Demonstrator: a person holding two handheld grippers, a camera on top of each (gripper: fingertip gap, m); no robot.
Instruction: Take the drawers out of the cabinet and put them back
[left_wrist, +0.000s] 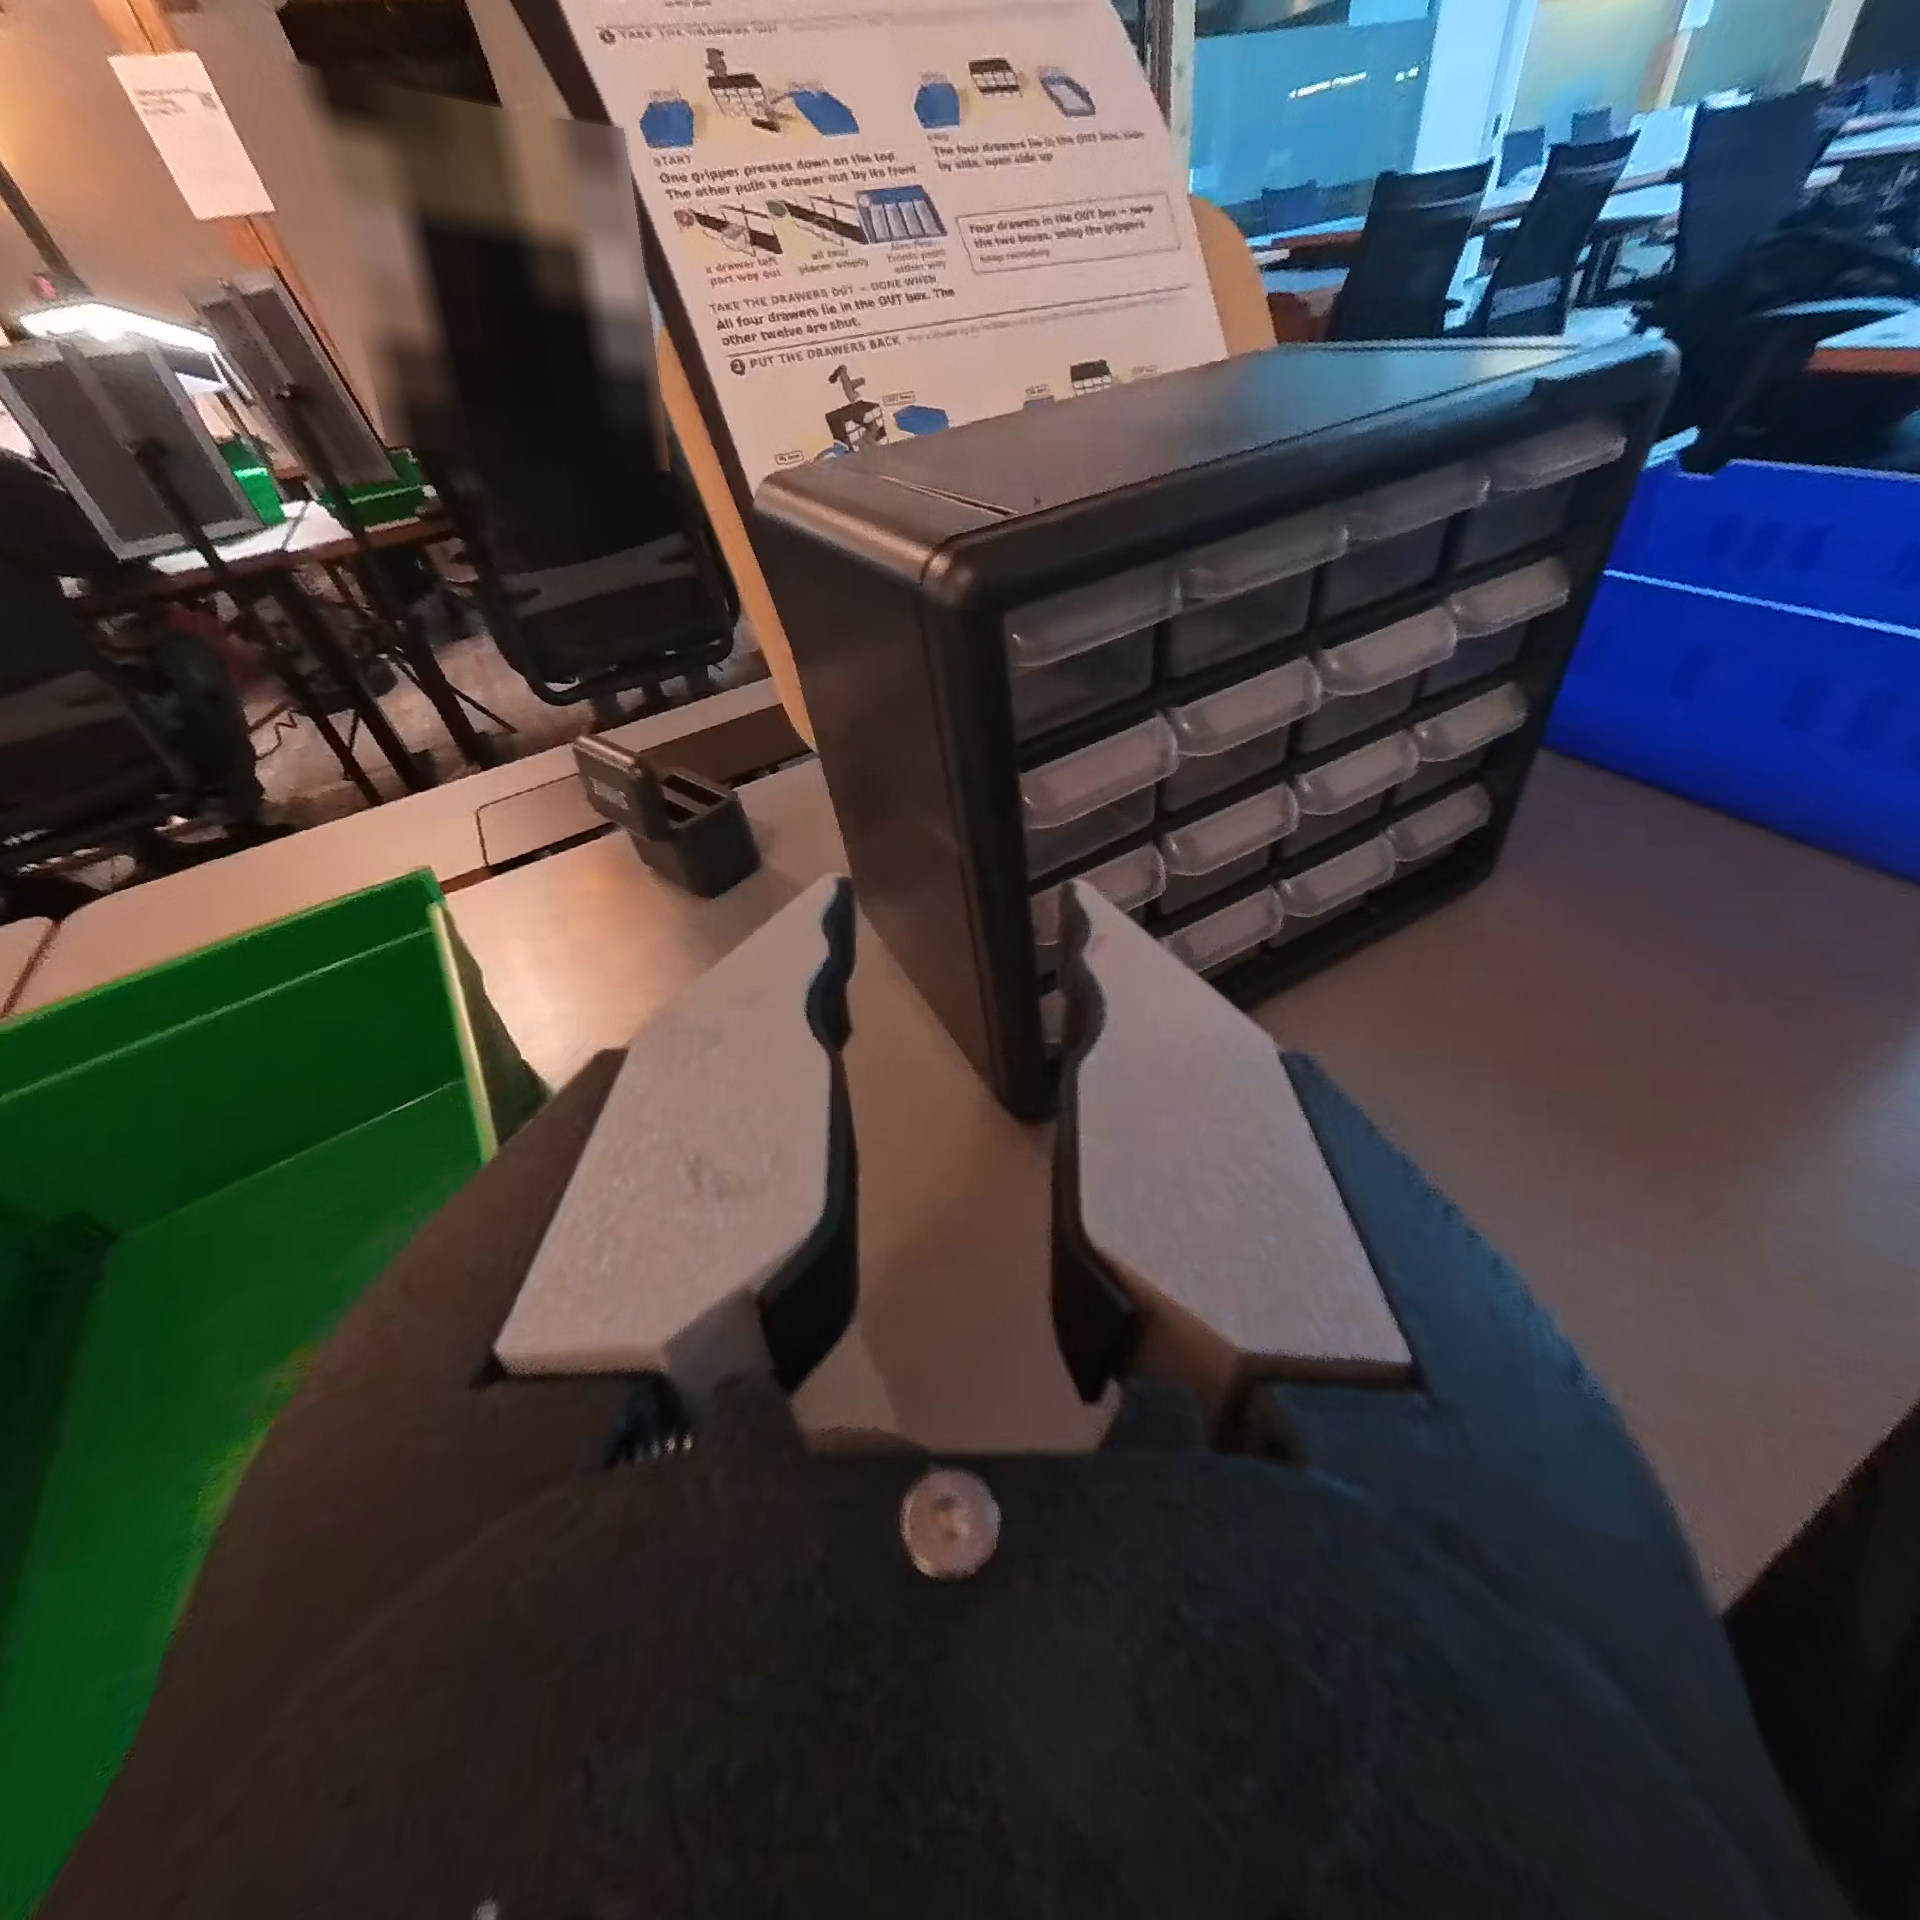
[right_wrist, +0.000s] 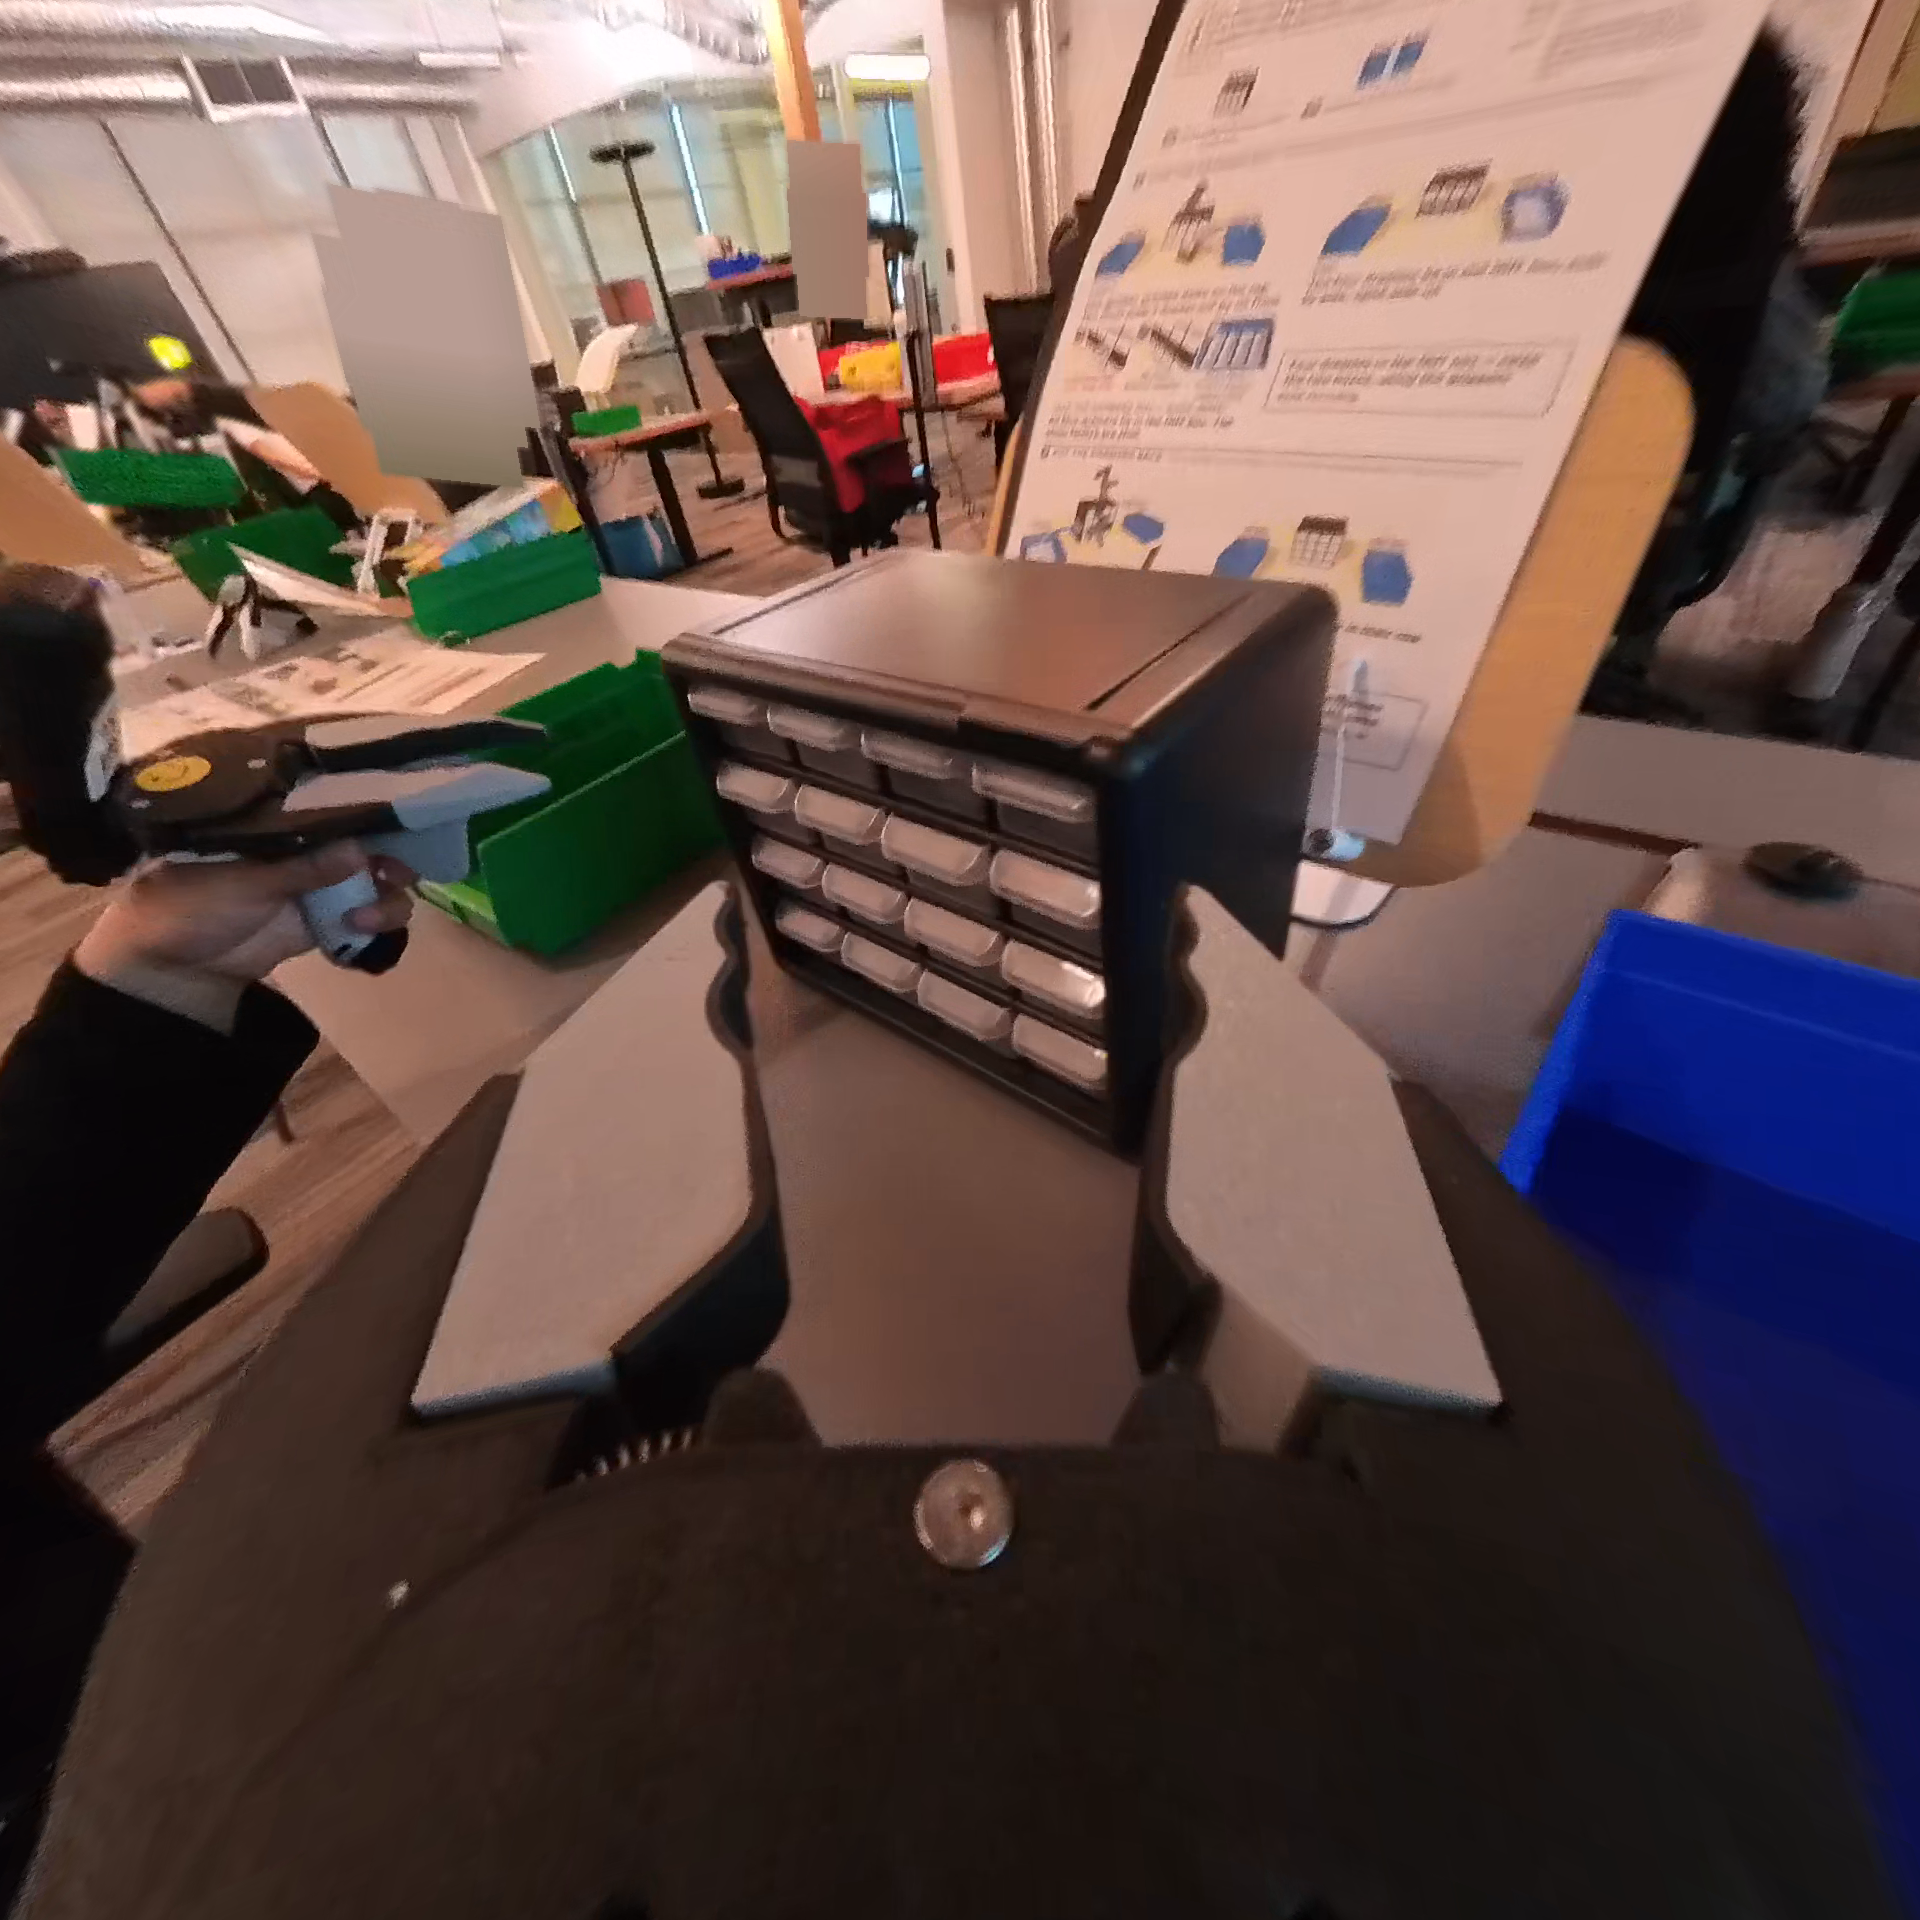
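Black cabinet (left_wrist: 1226, 644) stands upright on the grey table (left_wrist: 1558, 1091), w/ four rows of four clear drawers (left_wrist: 1242, 727), all pushed in as far as the views show. Front faces the two grippers.

Left gripper (left_wrist: 956, 997): held off the cabinet's near left corner, above the table, jaws apart by a narrow gap, nothing between them. Not touching the cabinet. In the right wrist view it shows well left of the cabinet, gripped by a hand (right_wrist: 239, 925) in a dark sleeve, tips pointing toward the green bin.

Right gripper (right_wrist: 961, 987): in front of the cabinet, jaws wide, empty, framing the lower drawer rows from a distance; apart from the cabinet.

Green bin (right_wrist: 582, 821) sits just left of the cabinet on the table. Blue bin (right_wrist: 1714, 1091) sits to the cabinet's right. Behind the cabinet a printed instruction sheet (right_wrist: 1351, 343) leans on a tan board (right_wrist: 1579, 623). Small black open box (left_wrist: 686, 821) on the table behind-left of the cabinet. Beyond: office chairs, other tables, more green bins, blurry.
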